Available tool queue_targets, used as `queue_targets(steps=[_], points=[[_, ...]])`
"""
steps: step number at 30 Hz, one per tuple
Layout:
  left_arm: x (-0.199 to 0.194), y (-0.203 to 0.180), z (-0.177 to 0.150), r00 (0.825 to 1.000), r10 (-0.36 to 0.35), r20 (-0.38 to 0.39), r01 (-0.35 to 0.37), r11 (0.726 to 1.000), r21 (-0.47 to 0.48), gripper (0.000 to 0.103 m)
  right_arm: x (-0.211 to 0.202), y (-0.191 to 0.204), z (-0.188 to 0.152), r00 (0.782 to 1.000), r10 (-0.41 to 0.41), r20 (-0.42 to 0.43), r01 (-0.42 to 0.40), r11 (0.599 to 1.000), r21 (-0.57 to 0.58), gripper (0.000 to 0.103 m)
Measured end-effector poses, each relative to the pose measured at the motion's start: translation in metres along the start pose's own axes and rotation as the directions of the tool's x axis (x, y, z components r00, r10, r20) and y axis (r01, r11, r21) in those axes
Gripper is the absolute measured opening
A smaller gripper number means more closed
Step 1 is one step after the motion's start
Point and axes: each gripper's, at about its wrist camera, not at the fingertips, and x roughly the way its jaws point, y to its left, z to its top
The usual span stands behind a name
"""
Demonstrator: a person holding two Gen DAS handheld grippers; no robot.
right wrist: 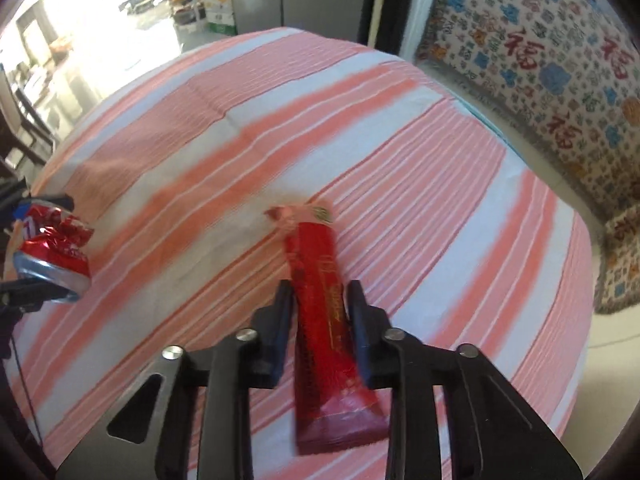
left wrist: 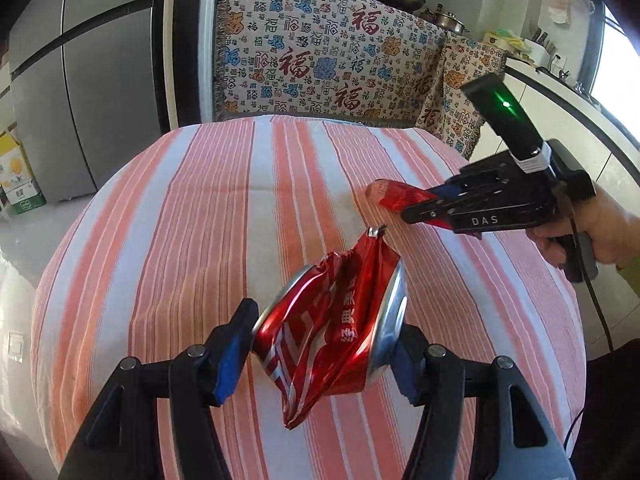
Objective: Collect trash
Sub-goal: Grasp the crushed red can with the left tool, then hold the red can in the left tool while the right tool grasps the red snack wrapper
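Observation:
My left gripper (left wrist: 324,328) is shut on a crushed red can (left wrist: 336,320), held above the striped table; the can also shows at the left edge of the right wrist view (right wrist: 56,248). My right gripper (right wrist: 320,304) is shut on a long red wrapper (right wrist: 324,312) that sticks out forward between the fingers, above the table. In the left wrist view the right gripper (left wrist: 416,204) appears at the right, the wrapper (left wrist: 396,194) poking from its tips.
The table wears a pink-and-white striped cloth (left wrist: 240,200). Behind it hangs a patterned blanket (left wrist: 328,52) with pots on top. A grey fridge (left wrist: 80,60) and a carton (left wrist: 16,176) stand at the left. A white counter (left wrist: 560,92) runs at the right.

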Motion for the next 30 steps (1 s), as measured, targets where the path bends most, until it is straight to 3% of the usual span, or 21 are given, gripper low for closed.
queue_targets(steps=[4,8,10,12,13,15,17,25,30], points=[[-0.004,-0.014,-0.011,1.000,0.028,0.008,-0.027,0.999,-0.033,0.062,-0.032,-0.023,-0.058,1.000,0.019,0.017,-0.023,0.962,0.271,0.021],[-0.007,-0.034,-0.022,0.998,0.037,0.041,-0.036,0.999,-0.028,0.063,-0.056,-0.008,-0.110,0.995,0.024,0.095,-0.056,0.934,0.352,0.021],[-0.003,-0.044,-0.028,0.998,0.047,0.048,-0.047,0.999,-0.001,0.064,-0.058,0.003,-0.122,0.991,0.012,0.133,-0.059,0.932,0.357,0.024],[0.006,-0.051,-0.032,0.997,0.063,0.035,-0.064,0.997,0.030,0.067,-0.054,0.010,-0.132,0.988,-0.005,0.156,-0.052,0.932,0.358,0.037],[0.012,-0.054,-0.035,0.997,0.078,0.025,-0.079,0.996,0.050,0.068,-0.050,0.012,-0.136,0.988,-0.009,0.153,-0.048,0.931,0.363,0.054],[0.022,-0.056,-0.039,0.993,0.117,-0.011,-0.116,0.991,0.069,0.075,-0.046,0.016,-0.141,0.983,-0.054,0.178,-0.008,0.944,0.331,0.061],[0.029,-0.055,-0.039,0.992,0.118,-0.043,-0.115,0.991,0.068,0.076,-0.040,0.028,-0.143,0.979,-0.102,0.176,0.051,0.961,0.272,0.070],[0.037,-0.057,-0.035,0.986,0.153,-0.061,-0.148,0.986,0.072,0.083,-0.033,0.031,-0.146,0.968,-0.143,0.205,0.087,0.962,0.258,0.083],[0.038,-0.057,-0.037,0.985,0.163,-0.061,-0.159,0.985,0.070,0.086,-0.039,0.035,-0.151,0.968,-0.148,0.203,0.091,0.959,0.267,0.085]])
